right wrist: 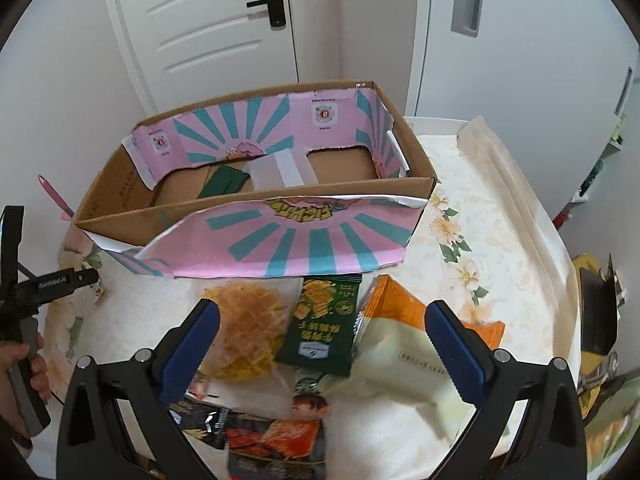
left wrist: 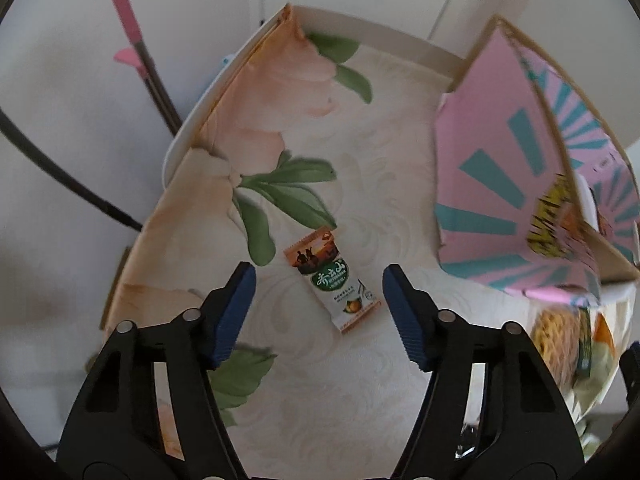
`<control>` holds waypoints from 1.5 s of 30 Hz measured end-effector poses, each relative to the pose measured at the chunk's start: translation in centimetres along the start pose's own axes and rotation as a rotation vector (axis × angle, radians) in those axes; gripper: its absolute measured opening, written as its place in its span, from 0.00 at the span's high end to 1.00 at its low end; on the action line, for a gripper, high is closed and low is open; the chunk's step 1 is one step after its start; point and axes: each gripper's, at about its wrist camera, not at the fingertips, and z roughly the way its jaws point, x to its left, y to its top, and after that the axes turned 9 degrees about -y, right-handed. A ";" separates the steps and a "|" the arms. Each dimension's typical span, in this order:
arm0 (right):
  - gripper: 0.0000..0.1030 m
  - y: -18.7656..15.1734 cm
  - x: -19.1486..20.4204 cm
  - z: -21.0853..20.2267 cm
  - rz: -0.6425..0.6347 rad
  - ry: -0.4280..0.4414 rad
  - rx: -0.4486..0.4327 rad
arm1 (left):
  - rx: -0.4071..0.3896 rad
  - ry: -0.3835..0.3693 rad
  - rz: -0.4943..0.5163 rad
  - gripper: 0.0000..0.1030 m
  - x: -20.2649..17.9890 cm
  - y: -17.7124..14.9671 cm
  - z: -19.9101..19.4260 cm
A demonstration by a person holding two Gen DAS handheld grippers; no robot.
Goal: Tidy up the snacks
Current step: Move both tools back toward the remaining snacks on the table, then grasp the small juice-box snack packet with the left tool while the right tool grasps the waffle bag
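A cardboard box (right wrist: pixel 256 184), pink and teal, is holding a green packet (right wrist: pixel 222 184) and a white piece (right wrist: pixel 280 172). Left gripper (left wrist: pixel 319 300) fingers are spreading around a small snack bar (left wrist: pixel 332 280) lying on the flowered desk (left wrist: pixel 320 380). Right gripper (right wrist: pixel 322 344) fingers are spreading over piled snack bags (right wrist: pixel 324 320). A white door (right wrist: pixel 208 20) is standing behind.
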 end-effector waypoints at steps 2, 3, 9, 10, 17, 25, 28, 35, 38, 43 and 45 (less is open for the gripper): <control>0.01 0.2 -0.1 0.6 -0.015 0.008 0.012 | 0.007 0.014 -0.017 0.44 -0.1 0.0 0.5; 0.01 0.3 0.0 1.0 -0.024 0.014 0.019 | -0.001 0.024 -0.015 0.44 -0.3 0.0 0.5; 0.01 0.6 0.8 2.4 -0.056 0.060 0.044 | -0.012 0.068 -0.016 0.56 -1.0 0.0 0.7; 0.01 0.6 1.2 2.5 -0.064 0.068 0.045 | -0.015 0.074 -0.013 0.65 -1.0 -0.1 0.6; 0.01 0.5 4.0 2.5 -0.130 0.106 0.038 | -0.017 0.084 -0.007 0.80 -0.9 -0.2 0.3; 0.01 -0.8 6.1 3.2 -0.129 0.097 0.077 | -0.022 0.056 0.013 0.80 -0.8 0.0 -0.4; 0.01 -1.2 6.8 3.6 -0.121 0.081 0.083 | -0.026 0.045 0.030 0.80 -0.5 0.2 -0.8; 0.07 -1.9 8.2 4.6 -0.115 0.060 0.085 | -0.034 0.023 0.083 0.80 -0.7 0.1 -1.8; 0.09 -2.3 8.9 5.3 -0.118 0.048 0.099 | -0.032 0.013 0.104 0.80 -0.9 0.0 -2.1; 0.09 -2.9 9.2 6.3 -0.116 0.005 0.113 | -0.033 -0.001 0.127 0.80 -0.9 0.1 -2.5; 0.09 -2.9 9.3 6.5 -0.116 -0.004 0.110 | -0.034 -0.003 0.133 0.80 -0.8 0.2 -2.6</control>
